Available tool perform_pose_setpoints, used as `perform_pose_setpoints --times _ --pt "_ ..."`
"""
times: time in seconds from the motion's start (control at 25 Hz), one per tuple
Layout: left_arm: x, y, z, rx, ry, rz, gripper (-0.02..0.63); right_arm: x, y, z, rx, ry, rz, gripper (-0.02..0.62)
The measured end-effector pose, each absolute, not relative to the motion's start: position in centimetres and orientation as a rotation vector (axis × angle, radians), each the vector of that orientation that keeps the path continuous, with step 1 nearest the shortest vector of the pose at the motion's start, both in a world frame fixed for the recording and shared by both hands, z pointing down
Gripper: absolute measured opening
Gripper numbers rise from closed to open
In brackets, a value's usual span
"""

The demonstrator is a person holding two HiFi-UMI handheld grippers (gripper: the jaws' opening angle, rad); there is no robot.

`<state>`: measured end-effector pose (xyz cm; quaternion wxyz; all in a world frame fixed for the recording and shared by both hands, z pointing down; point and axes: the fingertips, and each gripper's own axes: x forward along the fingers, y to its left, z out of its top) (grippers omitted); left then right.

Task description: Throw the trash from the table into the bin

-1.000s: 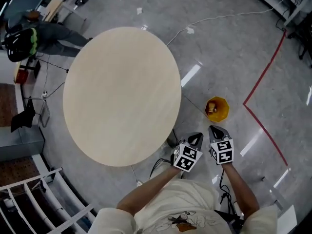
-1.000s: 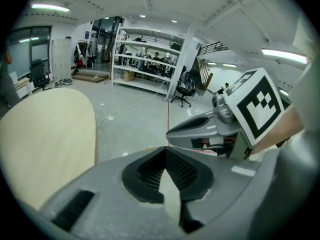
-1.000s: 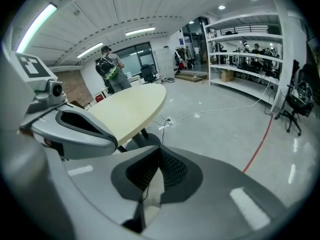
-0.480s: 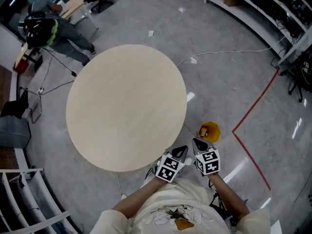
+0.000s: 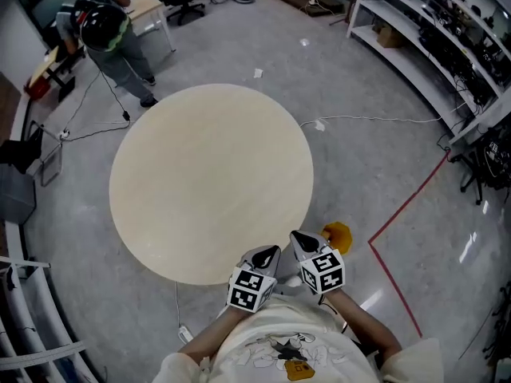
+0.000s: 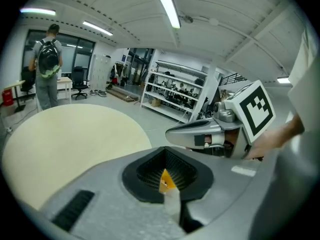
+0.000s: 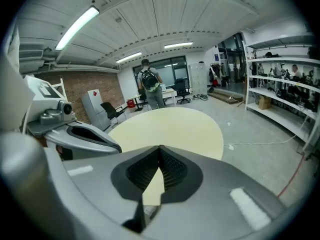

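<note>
Pale wood desk (image 5: pixel 207 174): round, plain top, standing on a grey polished floor (image 5: pixel 375 166).
Yellow bin (image 5: pixel 338 233): on the floor just off the desk's near-right edge, close against the right tool. That tool covers much of it in the head view, and its contents cannot be made out.
Left tool (image 5: pixel 267 254): over the desk's near edge, pointing across the top. Its jaws are brought fully together with nothing gripped. In the left gripper view a yellow patch (image 6: pixel 167 180) shows through the notch behind the tips, lying beyond the pads.
Right tool (image 5: pixel 302 239): just off the desk's near edge, beside the left tool and nearly parallel with it. Its jaws are closed tight on nothing, and the desk top shows through their notch in the right gripper view.
Bystander (image 5: pixel 104 26): on the desk's far-left side, wearing a backpack, back turned.
Shelving (image 5: pixel 431 34): well apart from the desk, on its far-right side.
Red floor line (image 5: pixel 403 210): right of the desk, past the bin.
White cable (image 5: pixel 375 120): on the floor, running from near the desk's right edge toward the shelving.
</note>
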<state>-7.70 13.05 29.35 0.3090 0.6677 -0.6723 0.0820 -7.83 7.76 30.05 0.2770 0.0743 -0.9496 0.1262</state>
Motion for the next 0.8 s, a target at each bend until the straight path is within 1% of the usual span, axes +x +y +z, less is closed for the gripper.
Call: perform_pose_setpoints --times 0.24,0.4,0.56,0.8 --pt "-11.6 15.9 26.4 1.694 -1.87 0.116 0.005 -11.6 11.0 24.0 0.123 -2.654 0.292 0.006" --pt "-12.4 16.5 23.7 1.733 -1.882 0.074 0.005 -13.7 13.7 20.4 0.05 -2.68 0.296 0.006" --pt "-13.6 17.4 21.5 1.763 -1.9 0.056 0.005 -15.5 16.1 16.8 0.019 -2.744 0.229 0.006" --pt "-15.2 18.1 20.3 1.79 -1.917 0.051 0.005 -16.8 16.4 15.4 0.049 -2.799 0.245 0.005"
